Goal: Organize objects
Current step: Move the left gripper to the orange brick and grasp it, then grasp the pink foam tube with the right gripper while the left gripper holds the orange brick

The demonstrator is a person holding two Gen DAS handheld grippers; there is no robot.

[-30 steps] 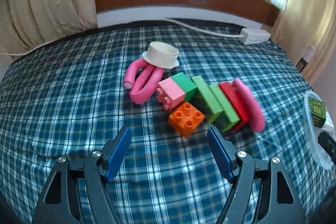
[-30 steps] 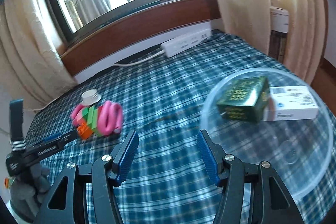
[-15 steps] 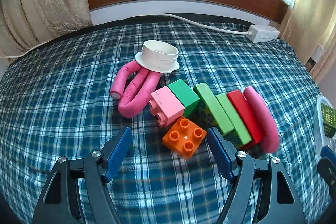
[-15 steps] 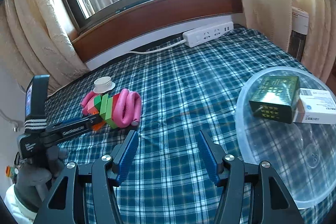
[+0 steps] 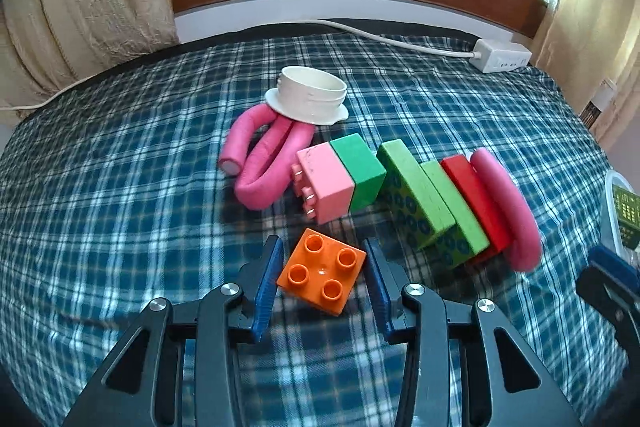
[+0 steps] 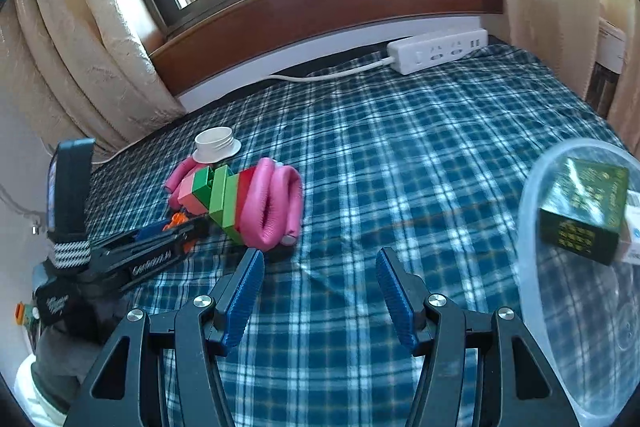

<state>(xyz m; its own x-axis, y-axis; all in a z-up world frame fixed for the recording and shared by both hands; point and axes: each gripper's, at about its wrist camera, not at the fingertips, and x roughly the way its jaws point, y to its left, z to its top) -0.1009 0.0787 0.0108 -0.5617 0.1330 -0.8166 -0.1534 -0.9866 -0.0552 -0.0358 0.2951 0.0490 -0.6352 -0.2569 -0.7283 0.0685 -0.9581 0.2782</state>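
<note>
An orange four-stud brick (image 5: 322, 275) lies on the blue plaid cloth (image 5: 120, 207). My left gripper (image 5: 323, 267) is closing on it, and its blue pads touch the brick's left and right corners. Behind it lie a pink brick (image 5: 326, 183), a green brick (image 5: 360, 167), two long green blocks (image 5: 416, 191), a red block (image 5: 476, 195) and two pink foam rollers (image 5: 264, 163). A white threaded cap (image 5: 312, 95) rests on the far roller. My right gripper (image 6: 320, 267) hovers open over bare cloth, right of the pile.
A clear plastic bowl (image 6: 528, 227) at the right holds a dark green box (image 6: 584, 207) and a white box. A white power strip (image 6: 436, 51) with its cable lies by the window wall. Curtains hang on both sides.
My left gripper came forward and narrowed its jaws around the orange brick. My right gripper swung left, so the bowl now sits at the right edge and the pile looks nearer.
</note>
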